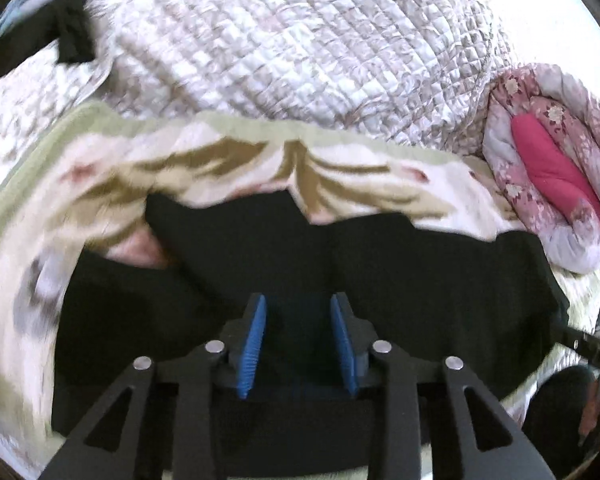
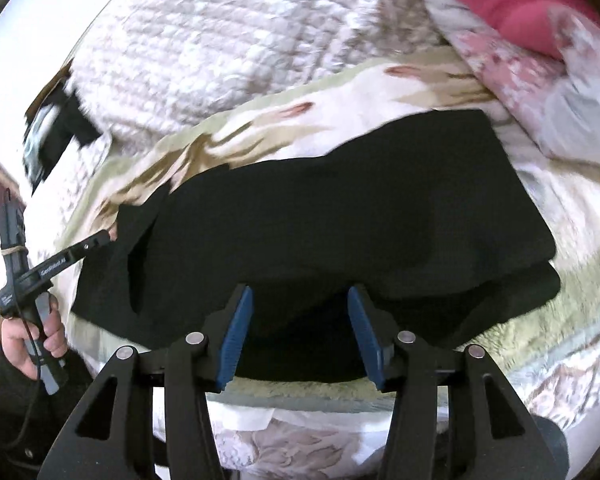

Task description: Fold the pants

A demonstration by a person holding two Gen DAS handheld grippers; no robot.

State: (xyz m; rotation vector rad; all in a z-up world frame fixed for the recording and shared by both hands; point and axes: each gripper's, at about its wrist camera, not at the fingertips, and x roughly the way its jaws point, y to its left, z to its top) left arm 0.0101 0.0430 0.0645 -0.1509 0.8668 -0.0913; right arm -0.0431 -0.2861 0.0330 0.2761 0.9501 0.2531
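My left gripper point(image 1: 299, 312) hangs part open over the black pants point(image 1: 380, 272), gripping nothing. My right gripper point(image 2: 300, 304) stands wider, empty, above the pants near the blanket's point(image 2: 380, 88) front edge.

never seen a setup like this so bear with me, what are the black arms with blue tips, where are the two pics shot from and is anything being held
They are hand-held grippers, not a robot. Each carries a camera looking along its two fingers, so each picture shows its own blue pads. One view is from the left gripper, the other from the right gripper, which also shows the person's left hand holding the other tool. Black pants lie partly folded on a flowered blanket on a bed. Both grippers are open, holding nothing.
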